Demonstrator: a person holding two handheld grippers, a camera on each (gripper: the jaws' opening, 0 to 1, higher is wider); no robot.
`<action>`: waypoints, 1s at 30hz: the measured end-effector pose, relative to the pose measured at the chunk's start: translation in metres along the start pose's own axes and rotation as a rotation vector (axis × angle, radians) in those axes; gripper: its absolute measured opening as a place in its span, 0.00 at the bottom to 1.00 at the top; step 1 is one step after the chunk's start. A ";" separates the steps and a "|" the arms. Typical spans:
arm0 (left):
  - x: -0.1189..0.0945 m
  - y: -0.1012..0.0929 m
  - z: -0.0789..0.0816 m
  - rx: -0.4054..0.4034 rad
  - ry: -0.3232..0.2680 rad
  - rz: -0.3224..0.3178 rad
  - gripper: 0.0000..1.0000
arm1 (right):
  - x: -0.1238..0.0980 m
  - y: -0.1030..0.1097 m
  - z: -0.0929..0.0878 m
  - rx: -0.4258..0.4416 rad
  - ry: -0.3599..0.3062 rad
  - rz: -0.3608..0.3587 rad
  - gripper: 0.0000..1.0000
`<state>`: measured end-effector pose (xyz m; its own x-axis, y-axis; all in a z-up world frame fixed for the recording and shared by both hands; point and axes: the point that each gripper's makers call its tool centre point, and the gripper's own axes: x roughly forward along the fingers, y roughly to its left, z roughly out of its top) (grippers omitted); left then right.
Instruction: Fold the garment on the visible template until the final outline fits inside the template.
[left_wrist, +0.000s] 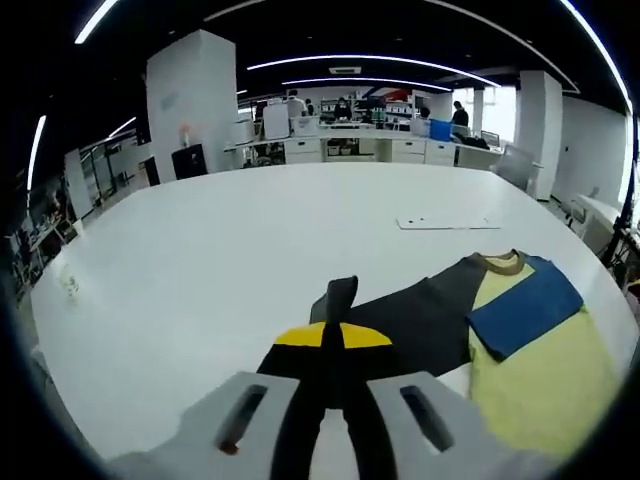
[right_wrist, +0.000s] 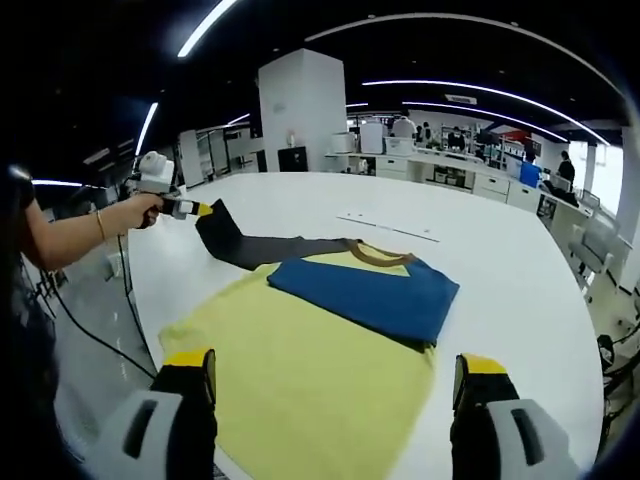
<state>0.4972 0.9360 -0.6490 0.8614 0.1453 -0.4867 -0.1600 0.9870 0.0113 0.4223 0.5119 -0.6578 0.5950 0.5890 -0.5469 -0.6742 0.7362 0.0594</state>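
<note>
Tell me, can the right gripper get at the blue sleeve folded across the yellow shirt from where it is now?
Probably yes. The right gripper is open and hovers over the yellow shirt, with the blue sleeve straight ahead and nothing between them. The left gripper holds the dark sleeve off to the side.

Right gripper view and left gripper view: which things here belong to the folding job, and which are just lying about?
Part of the job:
- garment, yellow body, blue sleeve folded across, dark sleeve pulled out
- left gripper, shut on the dark sleeve's cuff
- right gripper, open over the yellow body
- white table

Lying about:
- flat white sheet on the table beyond the garment
- desks and a blue bin far behind
</note>
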 end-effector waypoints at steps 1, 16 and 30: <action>0.000 -0.004 0.001 -0.006 -0.001 -0.008 0.00 | 0.000 0.000 0.000 -0.004 0.001 0.001 1.00; 0.010 -0.065 0.021 -0.009 -0.012 -0.114 0.00 | -0.001 0.005 -0.006 -0.002 0.003 0.013 1.00; 0.018 -0.129 0.038 -0.019 -0.021 -0.225 0.00 | 0.003 0.011 -0.013 0.003 0.014 0.036 1.00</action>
<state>0.5517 0.8140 -0.6266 0.8864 -0.0770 -0.4564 0.0286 0.9933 -0.1121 0.4108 0.5178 -0.6698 0.5640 0.6108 -0.5557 -0.6940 0.7153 0.0819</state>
